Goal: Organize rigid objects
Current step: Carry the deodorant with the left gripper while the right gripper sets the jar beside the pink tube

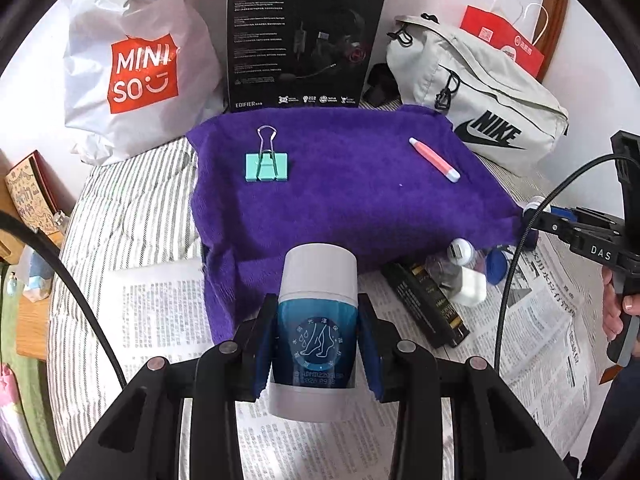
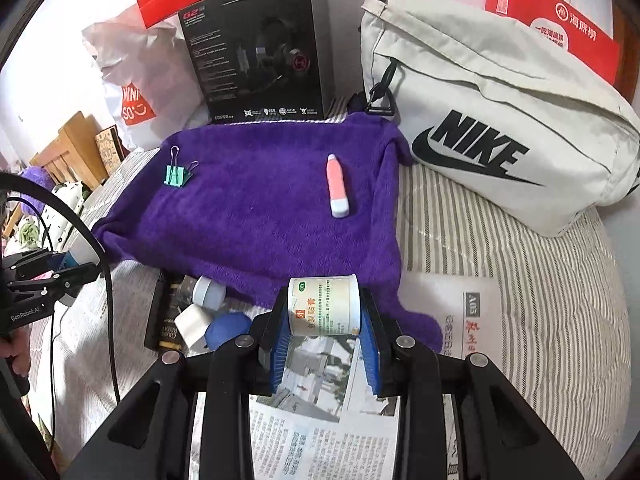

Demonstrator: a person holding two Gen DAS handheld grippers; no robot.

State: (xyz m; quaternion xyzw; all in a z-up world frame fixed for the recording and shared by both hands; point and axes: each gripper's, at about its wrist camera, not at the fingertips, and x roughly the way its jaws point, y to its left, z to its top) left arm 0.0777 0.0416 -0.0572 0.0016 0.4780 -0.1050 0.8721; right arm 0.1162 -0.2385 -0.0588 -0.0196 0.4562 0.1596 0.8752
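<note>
My left gripper (image 1: 318, 320) is shut on a blue and white stick bottle (image 1: 316, 332), held upright above the newspaper. My right gripper (image 2: 325, 312) is shut on a small white jar with a printed label (image 2: 326, 306), lying sideways between the blue pads. A purple towel (image 1: 348, 184) lies spread ahead of both. On it rest a teal binder clip (image 1: 266, 162) at the left and a pink tube with a pale cap (image 1: 434, 159) at the right. The clip (image 2: 176, 174) and the pink tube (image 2: 338, 186) also show in the right wrist view. The right gripper (image 1: 536, 212) shows at the left wrist view's right edge.
Small items lie in a pile at the towel's near edge: a black box (image 2: 160, 312), a white cube (image 2: 192, 326), a blue lid (image 2: 228, 330), a white-capped bottle (image 2: 208, 292). A Nike bag (image 2: 480, 120), a black headset box (image 2: 260, 48) and a Miniso bag (image 1: 132, 64) stand behind.
</note>
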